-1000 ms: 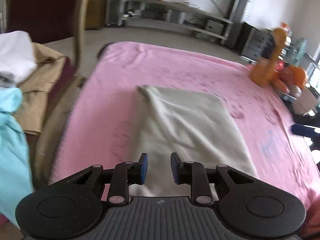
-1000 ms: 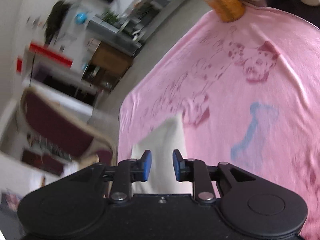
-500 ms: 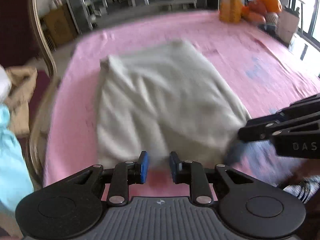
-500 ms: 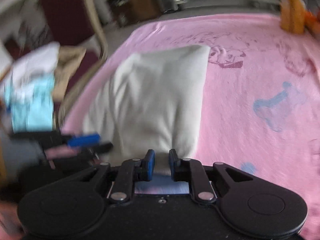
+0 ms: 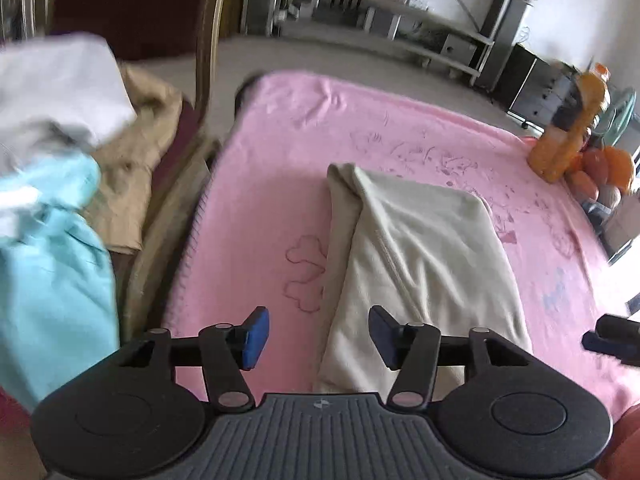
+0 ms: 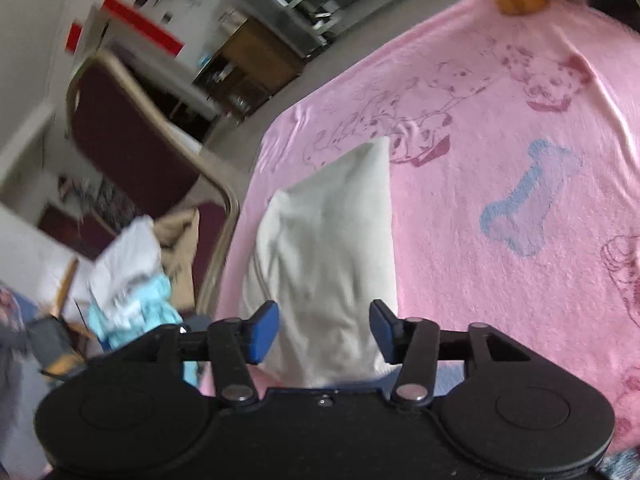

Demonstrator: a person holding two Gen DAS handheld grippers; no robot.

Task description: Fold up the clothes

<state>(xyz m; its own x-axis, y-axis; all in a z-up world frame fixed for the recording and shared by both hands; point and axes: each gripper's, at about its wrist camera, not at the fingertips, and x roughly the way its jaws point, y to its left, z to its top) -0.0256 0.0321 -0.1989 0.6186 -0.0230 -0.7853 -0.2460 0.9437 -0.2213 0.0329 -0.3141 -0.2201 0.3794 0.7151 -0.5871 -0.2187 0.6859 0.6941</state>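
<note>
Cream garment (image 5: 420,256) folded on pink blanket (image 5: 272,184) | both grippers just spread, empty, above near edge

Pink blanket (image 5: 280,184) printed with dalmatians and bones, maroon chair (image 6: 132,148) with a gold frame beside it, orange bottle (image 5: 572,136) at the far corner, grey shelving unit (image 5: 400,32) behind.

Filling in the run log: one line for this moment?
cream garment folded on pink blanket | left gripper open | right gripper open
</note>
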